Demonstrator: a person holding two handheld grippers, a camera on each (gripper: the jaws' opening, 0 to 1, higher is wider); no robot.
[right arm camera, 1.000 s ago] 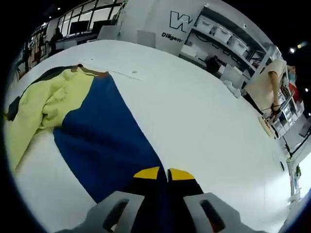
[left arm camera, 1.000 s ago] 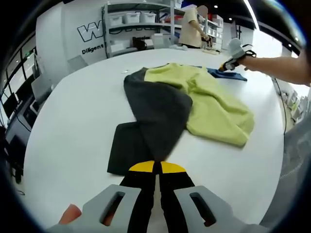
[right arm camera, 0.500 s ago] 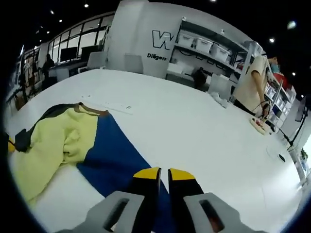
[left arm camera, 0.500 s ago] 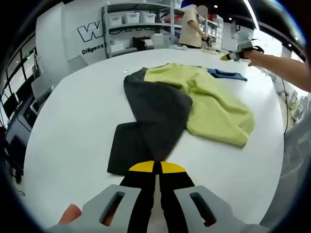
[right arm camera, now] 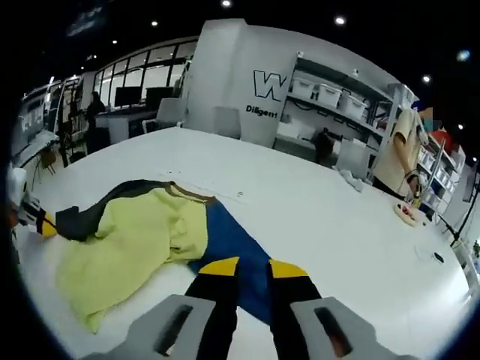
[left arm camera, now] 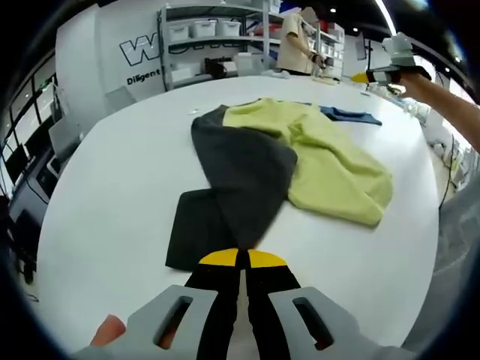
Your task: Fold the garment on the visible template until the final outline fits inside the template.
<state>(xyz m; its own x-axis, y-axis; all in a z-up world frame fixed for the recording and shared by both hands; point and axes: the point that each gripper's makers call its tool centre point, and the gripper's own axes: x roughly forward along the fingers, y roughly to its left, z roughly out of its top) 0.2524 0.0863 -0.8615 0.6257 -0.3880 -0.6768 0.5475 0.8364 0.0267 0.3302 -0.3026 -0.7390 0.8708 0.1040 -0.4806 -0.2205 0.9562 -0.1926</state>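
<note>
- Yellow, dark grey and blue garment (left arm camera: pixel 300 161) lies crumpled on the white table (left arm camera: pixel 112 187), straight ahead of the left gripper (left arm camera: pixel 241 259).
- Grey sleeve end runs right down to the left gripper's yellow tips; jaws pressed together, fabric edge at the tips, looks pinched but cannot tell for sure.
- Yellow part bunched beyond and to the right of those tips; a thin strip of blue shows at the far edge.
- From the right gripper view, the same garment (right arm camera: pixel 142 232) sits ahead and left of the right gripper (right arm camera: pixel 254 267): yellow mass left, blue panel directly ahead of the tips, grey sleeve far left.
- Right gripper jaws stand parted with a clear gap, nothing between them, held up off the table above the blue panel.
- Right gripper also seen in the left gripper view, far upper right, raised above the table on a bare forearm (left arm camera: pixel 442 94).
- Left gripper seen at the far left edge of the right gripper view, at the grey sleeve end.
- Beyond: shelving with white bins (right arm camera: pixel 330 94), a person standing (right arm camera: pixel 401 150), white wall with lettering (left arm camera: pixel 142 52).
</note>
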